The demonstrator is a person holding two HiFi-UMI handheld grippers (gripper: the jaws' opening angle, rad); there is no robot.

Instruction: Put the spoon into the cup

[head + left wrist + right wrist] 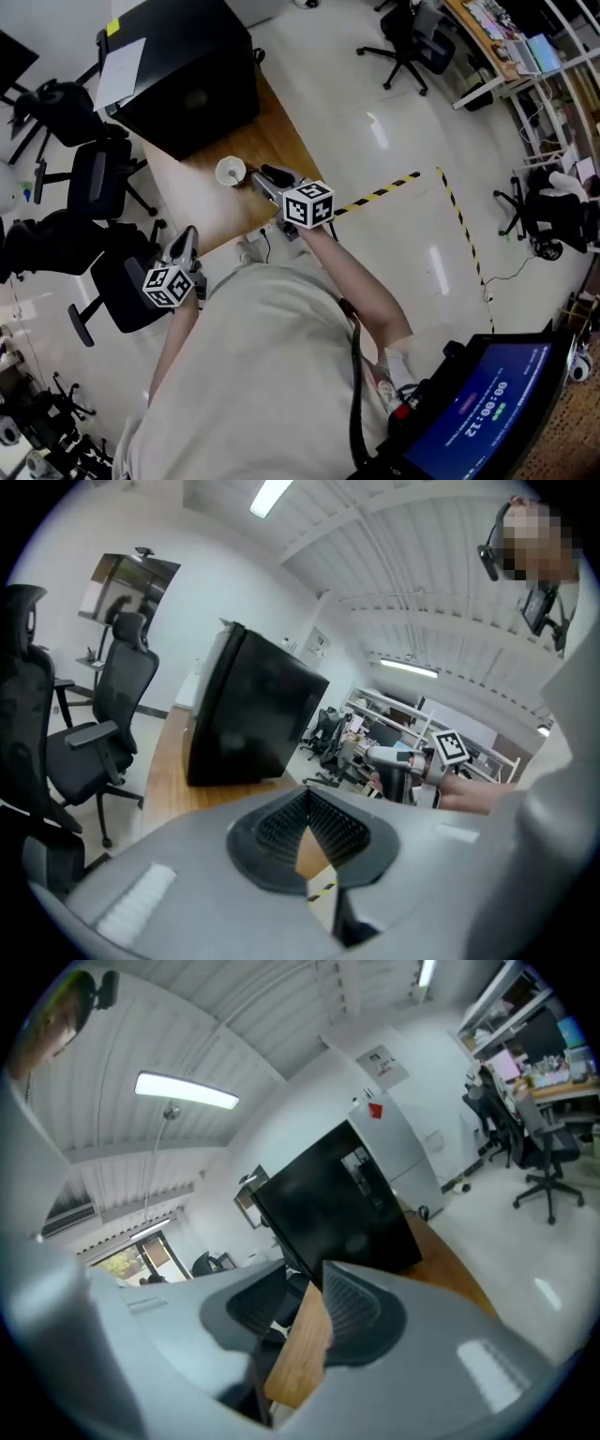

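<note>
The pale floor (394, 159) takes most of the head view, and a yellow-black tape (380, 194) runs across it from the near right corner of the worktop (202, 206). The worktop is of brown wood. Its far part carries a big black box (187, 75), which has a white sheet (122, 66) lying on top. Black chairs (103, 178) stand along the left edge of the worktop. The person (253, 375) stands at the near edge with both arms stretched forward. The right gripper (265, 174) is above the near right corner and points to the cup. In its own view the jaws stand a little apart and press on nothing; through the gap only wood and floor are seen. The left gripper (306, 803) is at the near left corner. Its jaws are closed tip to tip with nothing between them, and a small triangle of wood shows behind. The white cup (230, 172) stands upright on the bare wood between the box and the near edge, closer to the right edge and just beside the tips of the right jaws. Whether they touch it I cannot tell. The spoon is too small to make out in any view.
</note>
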